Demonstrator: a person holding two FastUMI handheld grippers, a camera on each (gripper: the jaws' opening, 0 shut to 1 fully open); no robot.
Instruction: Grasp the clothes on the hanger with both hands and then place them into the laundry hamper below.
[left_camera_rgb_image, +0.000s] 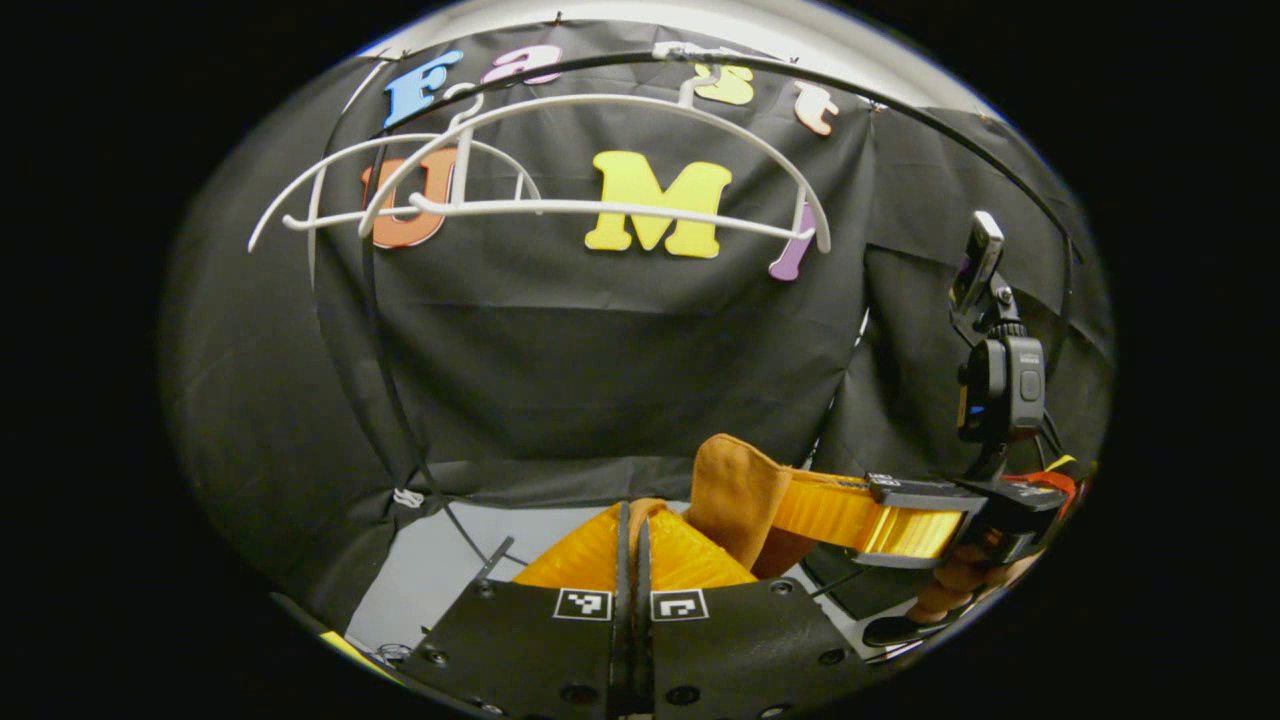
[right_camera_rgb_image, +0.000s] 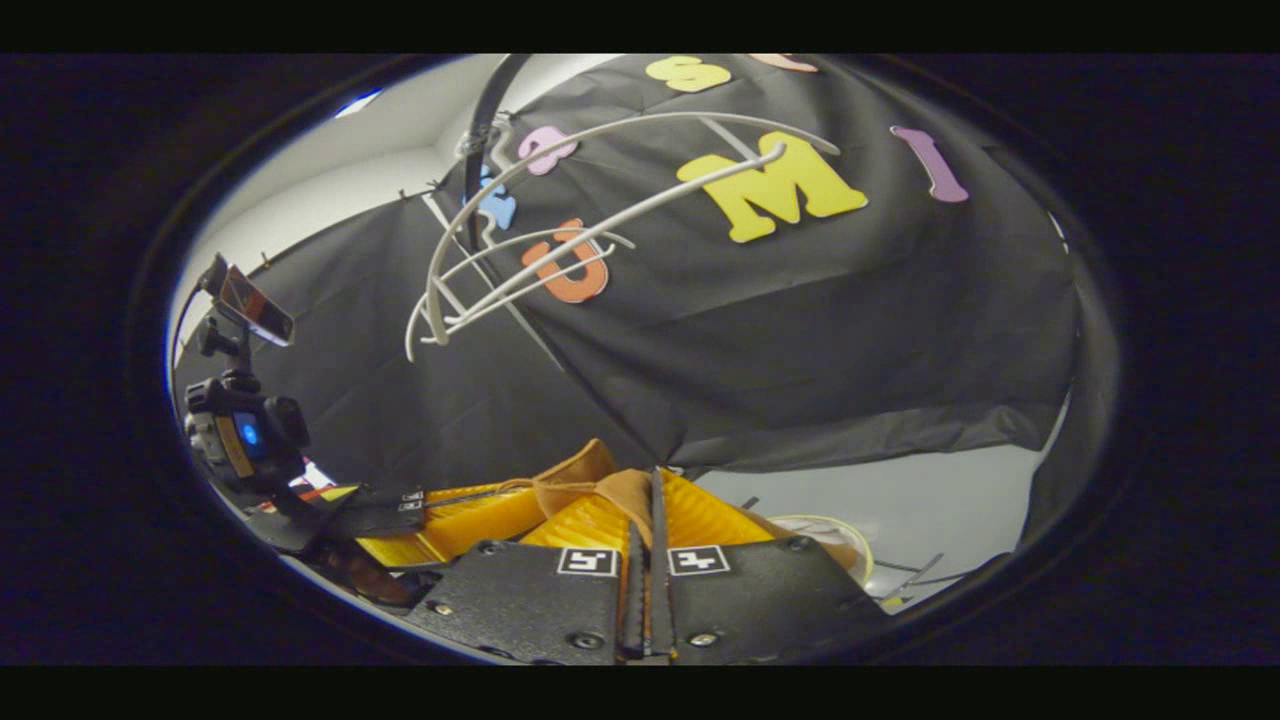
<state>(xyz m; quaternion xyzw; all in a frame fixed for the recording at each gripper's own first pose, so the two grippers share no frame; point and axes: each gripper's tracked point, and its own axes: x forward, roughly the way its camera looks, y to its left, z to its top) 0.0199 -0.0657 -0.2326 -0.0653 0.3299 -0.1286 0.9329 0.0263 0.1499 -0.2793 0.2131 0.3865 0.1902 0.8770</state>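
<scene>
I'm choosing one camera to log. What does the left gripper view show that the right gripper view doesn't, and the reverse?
Left gripper view: the right gripper seen from the side, with its camera mount above it. Right gripper view: the left gripper seen from the side, and a pale round rim at lower right, possibly the hamper. Both: the bare white hangers on the rail, and the tan garment pinched in both grippers' shut fingers.

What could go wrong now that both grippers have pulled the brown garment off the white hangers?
1. The left gripper and right gripper each seem to pinch only a thin fold of the brown garment, so the cloth might slip free before it is lowered.
2. The bare white hangers hang just above, so a raised gripper could snag one.
3. The grippers sit close together and could bump each other.
</scene>
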